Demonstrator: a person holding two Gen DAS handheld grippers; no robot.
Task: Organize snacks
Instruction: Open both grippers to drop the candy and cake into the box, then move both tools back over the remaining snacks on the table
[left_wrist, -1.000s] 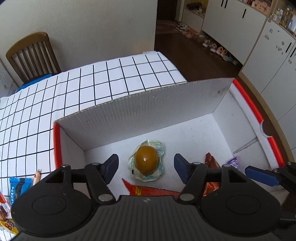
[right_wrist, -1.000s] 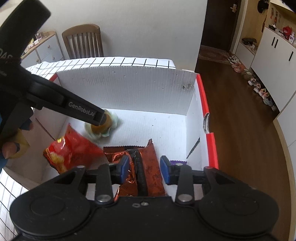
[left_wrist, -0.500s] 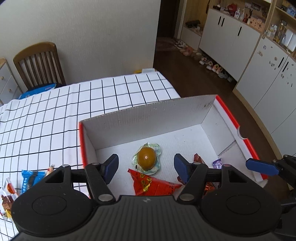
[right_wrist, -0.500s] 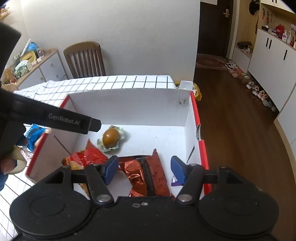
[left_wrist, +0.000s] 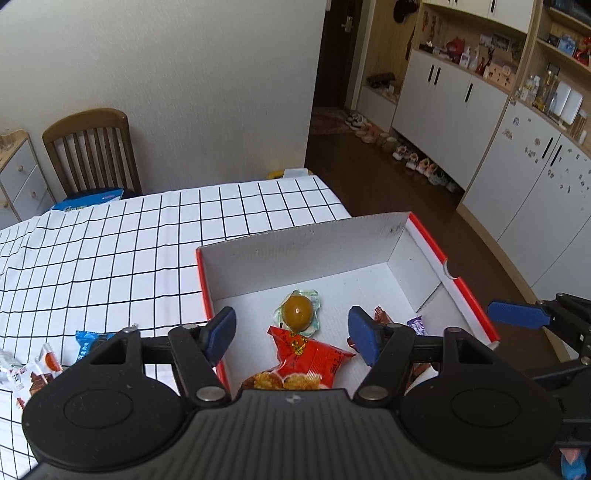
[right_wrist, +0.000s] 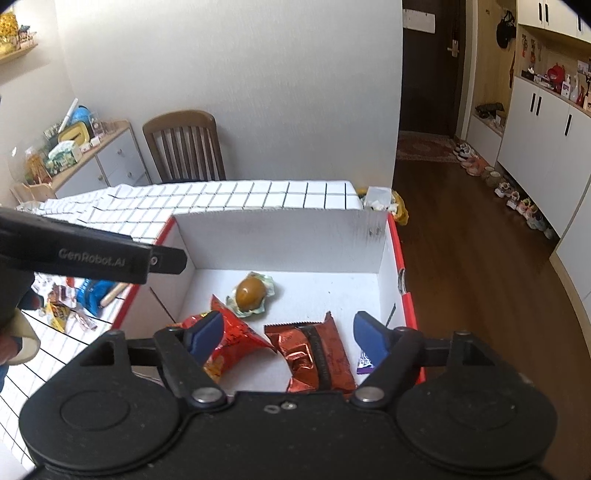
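A white cardboard box (left_wrist: 303, 258) with a red rim stands on the checked tablecloth. In it lie a sealed brown egg (left_wrist: 297, 309), a red chip bag (left_wrist: 310, 360), a copper foil pack (right_wrist: 314, 354) and a small purple sweet (left_wrist: 416, 325). My left gripper (left_wrist: 291, 334) hovers above the box's near left part, its jaws opening with nothing between them. My right gripper (right_wrist: 288, 334) hangs above the foil pack and the red chip bag (right_wrist: 236, 339), its jaws opening and its pads clear of both. The egg (right_wrist: 251, 290) sits further back in the box (right_wrist: 280, 240).
Several loose snack packs (left_wrist: 37, 365) lie on the tablecloth (left_wrist: 110, 251) left of the box. A wooden chair (left_wrist: 92, 151) stands behind the table, and a low dresser (right_wrist: 99, 155) stands beside it. Right of the box the table ends above wooden floor and white cabinets (left_wrist: 517, 147).
Both grippers have risen and drawn back from the box. The right jaws have spread wide and let go of the copper foil pack, which lies in the box. The left jaws widened slightly.
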